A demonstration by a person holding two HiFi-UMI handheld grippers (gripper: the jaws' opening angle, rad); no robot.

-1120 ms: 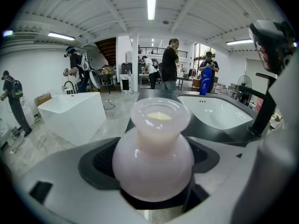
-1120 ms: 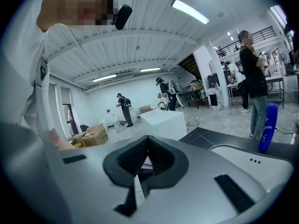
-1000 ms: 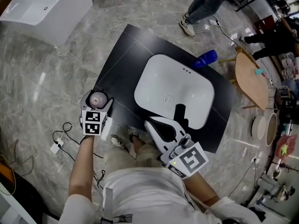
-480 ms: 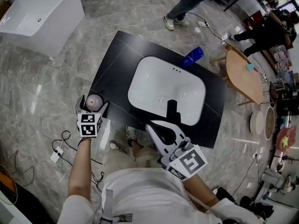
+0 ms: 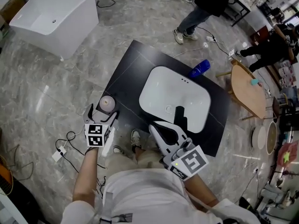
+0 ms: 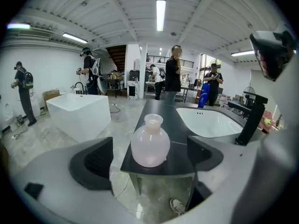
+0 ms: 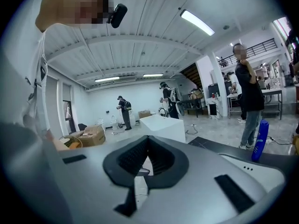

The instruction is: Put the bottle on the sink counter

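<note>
Head view first: the left gripper (image 5: 103, 113) sits at the near-left corner of the black sink counter (image 5: 126, 66). The pale pink bottle (image 5: 107, 103) stands upright on that corner, right between the two jaws. Over on the other side, the right gripper (image 5: 153, 126) hovers at the counter's near edge, close to the black faucet (image 5: 180, 112) and the white basin (image 5: 175, 94). A blue bottle (image 5: 200, 69) stands at the far edge, and a white tub (image 5: 56, 13) sits well apart on the floor.

Left gripper view now: the jaws are spread wide and have just been opening. The bottle stands free in the gap on the counter corner, with clear space to each dark pad (image 6: 93, 164). Nothing is gripped here.

And the right gripper view: the jaws are closed tip to tip with nothing between them. The tub and several people show beyond.
</note>
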